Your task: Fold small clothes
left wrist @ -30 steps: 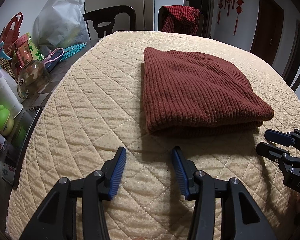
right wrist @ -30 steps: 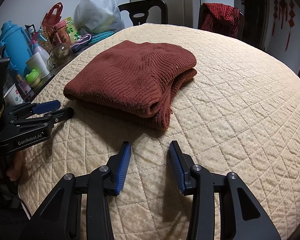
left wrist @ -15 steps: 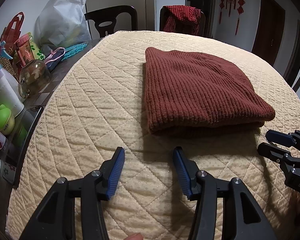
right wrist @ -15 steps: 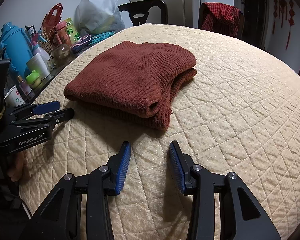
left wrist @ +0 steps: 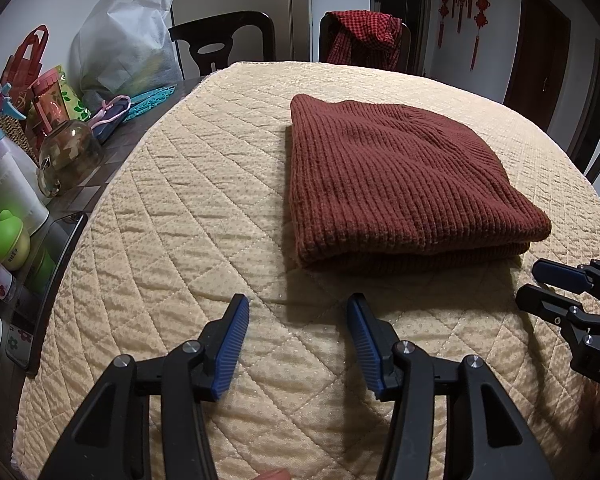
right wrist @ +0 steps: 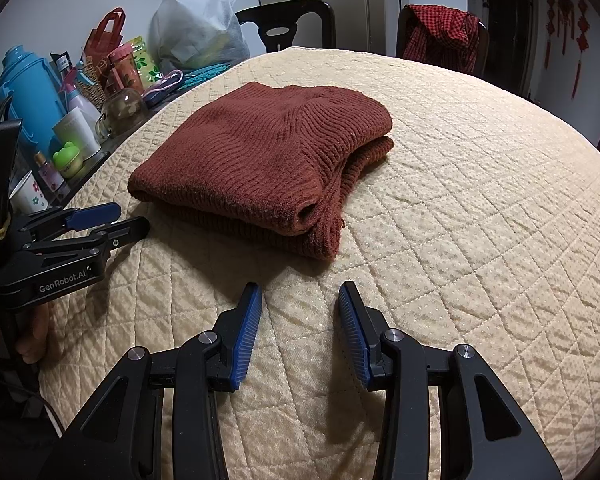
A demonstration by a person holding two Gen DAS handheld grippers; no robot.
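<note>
A dark red ribbed knit garment (left wrist: pixel 388 184) lies folded into a thick rectangle on the cream quilted table cover (left wrist: pixel 180 216); it also shows in the right wrist view (right wrist: pixel 268 160). My left gripper (left wrist: pixel 298 304) is open and empty, just in front of the fold's near left corner, not touching it. It also shows in the right wrist view (right wrist: pixel 116 220) at the left. My right gripper (right wrist: pixel 300 292) is open and empty, just short of the garment's near right corner. It also shows in the left wrist view (left wrist: pixel 540 284) at the right edge.
Clutter lines the table's left side: a blue flask (right wrist: pixel 28 88), bottles, a glass jar (left wrist: pixel 68 156), a green frog-lid pot (left wrist: pixel 8 240), a white bag (left wrist: pixel 128 48). Dark chairs (left wrist: pixel 220 40) stand behind; one holds a red checked cloth (left wrist: pixel 364 36).
Both grippers have barely moved; the left wrist view has shifted very slightly. The garment lies as before.
</note>
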